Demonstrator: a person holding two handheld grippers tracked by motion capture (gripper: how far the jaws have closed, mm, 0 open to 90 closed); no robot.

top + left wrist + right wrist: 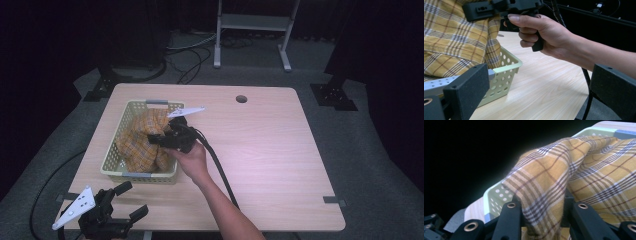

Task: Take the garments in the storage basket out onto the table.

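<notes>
A pale wooden table [270, 150] stands in a dark room, a perforated pale green plastic basket [113, 165] on its left part. In the basket lies a yellow plaid cloth [142, 140] — the right gripper [541, 216] has its jaws closed on a fold of it. The left gripper [127, 200] rests at the table's near edge, jaws wide and empty.

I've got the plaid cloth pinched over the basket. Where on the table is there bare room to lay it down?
The tabletop is bare right of the basket, from the right hand across to the far edge, past the round hole. The near-left corner is crowded: the left gripper rests there, open. The right gripper pinches the plaid cloth.
</notes>
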